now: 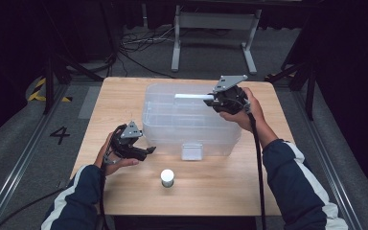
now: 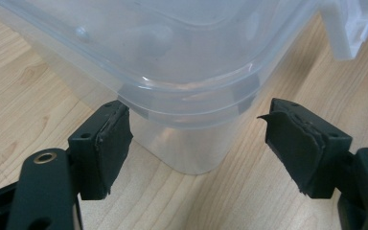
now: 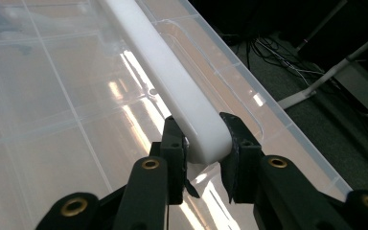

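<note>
A clear plastic storage bin (image 1: 191, 122) with its lid on sits at the middle of the wooden worktop (image 1: 230, 187). The right claw (image 1: 210, 100), at two o'clock from the bin's centre, is clamped on the end of the white handle bar (image 3: 172, 81) lying along the lid's far edge. The left claw (image 2: 196, 143), at eight o'clock, stands wide apart, its jaws flanking the bin's near corner without touching it. A small white-capped jar (image 1: 167, 178) stands at six o'clock, just in front of the bin's white latch (image 1: 191, 151).
</note>
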